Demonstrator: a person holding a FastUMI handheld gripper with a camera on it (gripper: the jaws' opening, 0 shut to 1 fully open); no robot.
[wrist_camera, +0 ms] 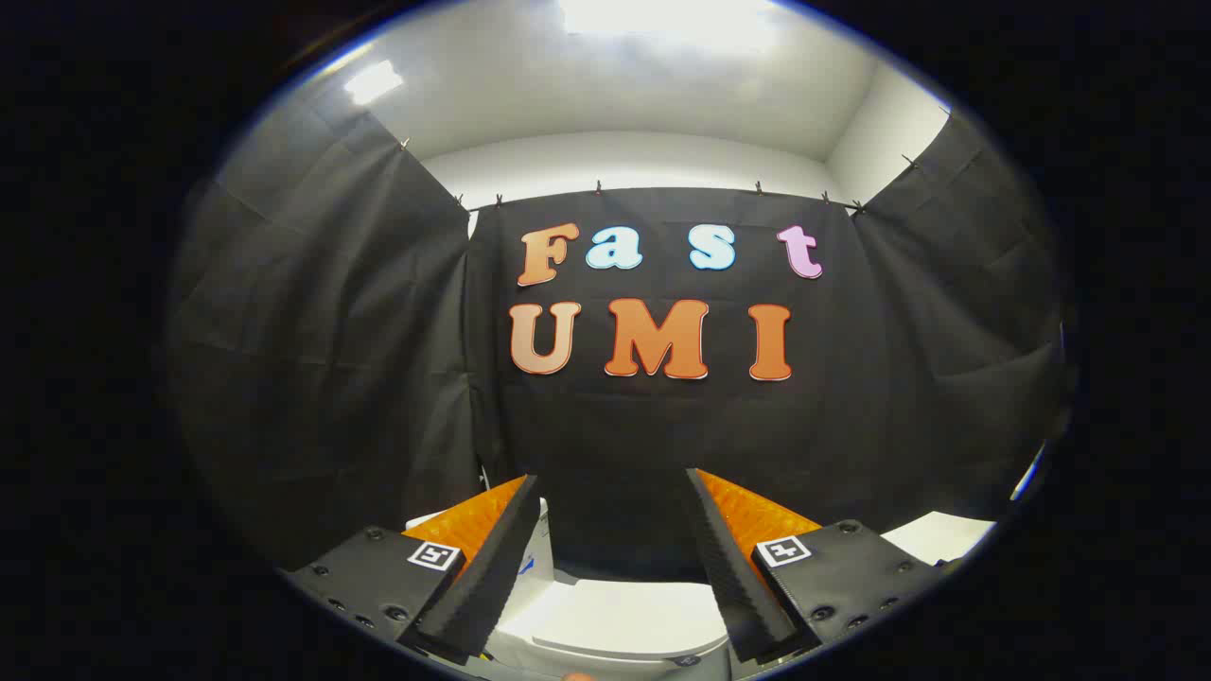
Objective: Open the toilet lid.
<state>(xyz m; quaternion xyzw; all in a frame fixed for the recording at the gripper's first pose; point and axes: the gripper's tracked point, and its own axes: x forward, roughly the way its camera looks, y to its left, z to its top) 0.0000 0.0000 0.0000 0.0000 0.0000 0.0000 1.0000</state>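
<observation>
The claw [610, 492] is wide open and holds nothing; its two fingers [492, 567] stand well apart with a broad gap between them. It is raised and looks forward at the black cloth wall [662, 426] of the booth, which hangs from clips along a line below the white ceiling [624, 85].

The toilet [615, 619] is low down, below and between the two fingers. A white, smooth surface shows in the gap between them, and this seems to be the top of the toilet, but I cannot tell if it is the lid or the tank, nor if the lid is closed or lifted. Neither finger touches this white surface; they are above it. Another white surface [937, 534] is beside the outer side of the right finger, near the cloth wall.
</observation>
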